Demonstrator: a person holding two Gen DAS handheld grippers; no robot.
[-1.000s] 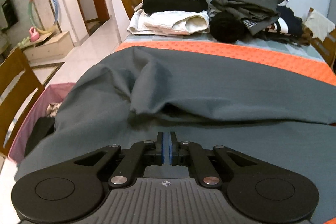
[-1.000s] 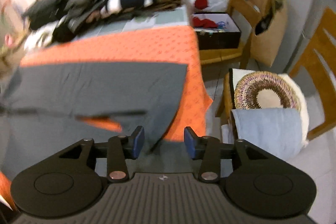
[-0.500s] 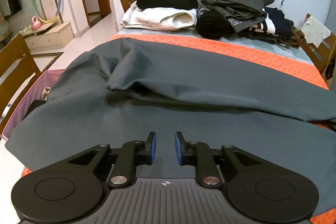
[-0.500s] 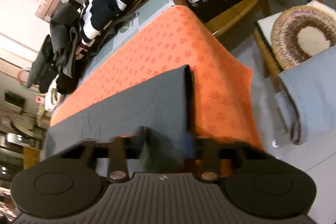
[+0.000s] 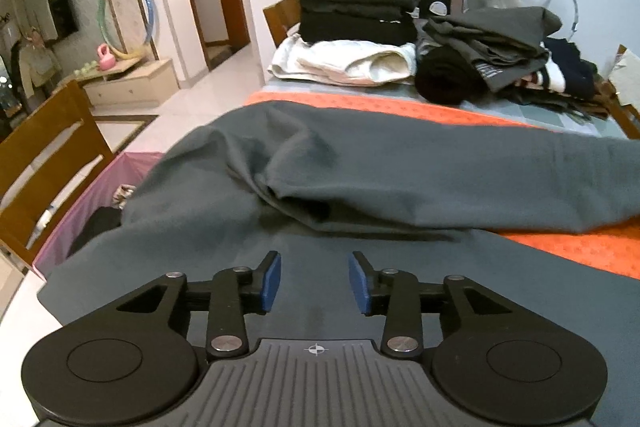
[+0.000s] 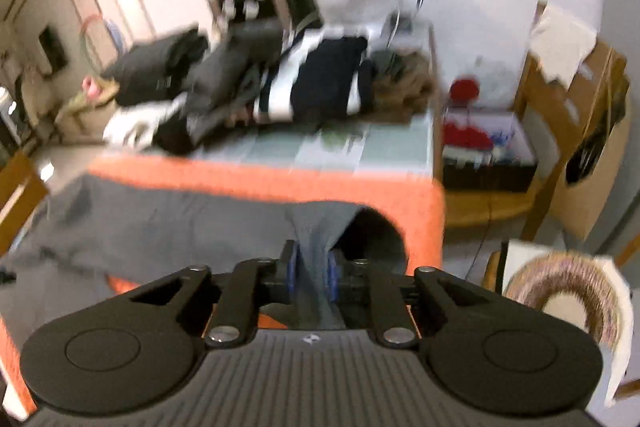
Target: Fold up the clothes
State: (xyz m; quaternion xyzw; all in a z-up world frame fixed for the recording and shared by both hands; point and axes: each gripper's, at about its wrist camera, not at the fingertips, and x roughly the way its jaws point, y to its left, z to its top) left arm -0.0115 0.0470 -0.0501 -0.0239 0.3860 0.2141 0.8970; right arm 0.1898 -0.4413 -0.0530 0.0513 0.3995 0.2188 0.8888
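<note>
Across the table's (image 5: 560,247) orange cover, a grey garment (image 5: 400,171) is spread. Its right-edge corner is pinched by the right gripper (image 6: 313,273); the left gripper (image 5: 314,281), just opened, is empty. Fabric may be dragged askew.
</note>
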